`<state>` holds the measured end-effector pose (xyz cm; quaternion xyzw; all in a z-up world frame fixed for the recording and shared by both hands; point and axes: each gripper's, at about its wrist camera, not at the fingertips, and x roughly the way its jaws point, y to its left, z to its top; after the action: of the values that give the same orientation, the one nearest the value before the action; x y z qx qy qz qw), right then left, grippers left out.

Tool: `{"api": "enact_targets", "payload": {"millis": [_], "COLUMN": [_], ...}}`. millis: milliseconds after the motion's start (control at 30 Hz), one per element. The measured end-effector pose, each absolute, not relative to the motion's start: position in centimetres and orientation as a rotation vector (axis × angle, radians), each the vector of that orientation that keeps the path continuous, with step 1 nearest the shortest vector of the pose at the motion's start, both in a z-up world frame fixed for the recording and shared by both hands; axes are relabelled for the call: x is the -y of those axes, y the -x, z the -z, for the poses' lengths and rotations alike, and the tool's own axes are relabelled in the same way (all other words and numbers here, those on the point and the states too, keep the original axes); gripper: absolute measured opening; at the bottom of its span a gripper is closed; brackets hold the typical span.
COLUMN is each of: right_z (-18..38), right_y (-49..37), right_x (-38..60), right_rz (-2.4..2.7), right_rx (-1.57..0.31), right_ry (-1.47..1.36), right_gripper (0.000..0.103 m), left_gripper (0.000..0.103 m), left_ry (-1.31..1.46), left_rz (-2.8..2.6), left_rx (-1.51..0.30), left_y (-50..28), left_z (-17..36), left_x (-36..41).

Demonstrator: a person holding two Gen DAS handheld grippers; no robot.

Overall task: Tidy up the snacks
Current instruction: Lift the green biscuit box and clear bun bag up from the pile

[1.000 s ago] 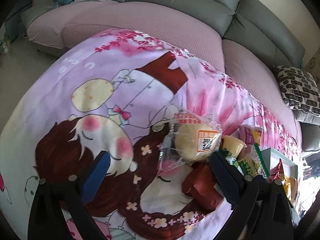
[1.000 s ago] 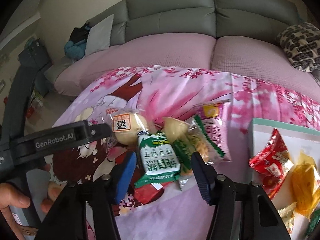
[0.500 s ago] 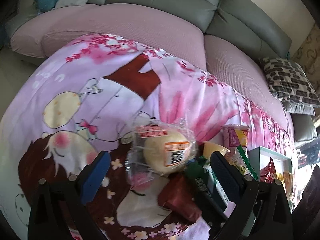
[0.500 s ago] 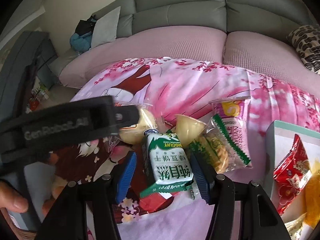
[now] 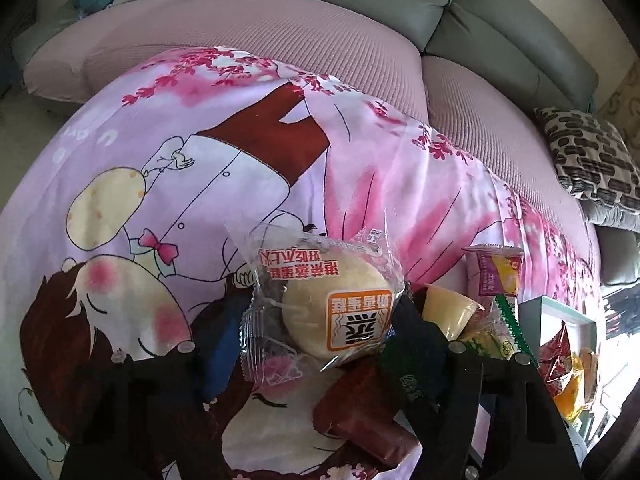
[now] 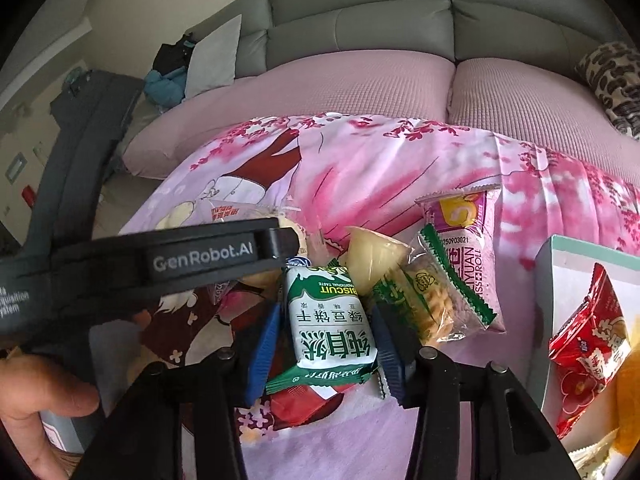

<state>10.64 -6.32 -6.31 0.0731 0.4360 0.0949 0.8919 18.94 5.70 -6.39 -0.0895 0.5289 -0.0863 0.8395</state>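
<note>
The left gripper point(image 5: 320, 320), jaws just closing, straddles the wrapped bun point(image 5: 338, 312), seemingly touching its wrapper. Beside the bun, the right gripper point(image 6: 326, 342), also closing, brackets the green biscuit pack point(image 6: 334, 320).

A pink cartoon-print cloth point(image 5: 224, 168) covered the tabletop. Behind it ran a sofa point(image 6: 360, 32) with grey backs and pink seat covers point(image 5: 256, 28). A patterned cushion point(image 5: 592, 160) lay at its right end, a grey pillow point(image 6: 212, 58) and blue clothing point(image 6: 164, 86) at its left.
</note>
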Motion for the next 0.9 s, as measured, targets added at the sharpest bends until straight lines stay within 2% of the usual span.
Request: {"api": "enact_targets", "payload": {"millis": [100,333,900], "right_z": [6.3,6.4,6.7], "right_y": [-10.7,-10.7,-10.2], "right_x": [6.2,6.2,5.2], "right_rz": [-0.194,-0.200,-0.204], "right_rx": [-0.902,-0.897,-0.912], "right_ry": [-0.144,-0.141,-0.076], "right_gripper": [0.050,0.050,0.054], "left_gripper": [0.063,0.057,0.057], "left_ry": [0.191,0.173,0.180], "left_rz": [0.184,0.159,0.072], "left_rx": [-1.112,-1.113,-1.096], "left_y": [-18.7,-18.2,-15.3], "left_z": [6.1,5.5,4.5], "left_x": [-5.7,-5.9,-8.5]}}
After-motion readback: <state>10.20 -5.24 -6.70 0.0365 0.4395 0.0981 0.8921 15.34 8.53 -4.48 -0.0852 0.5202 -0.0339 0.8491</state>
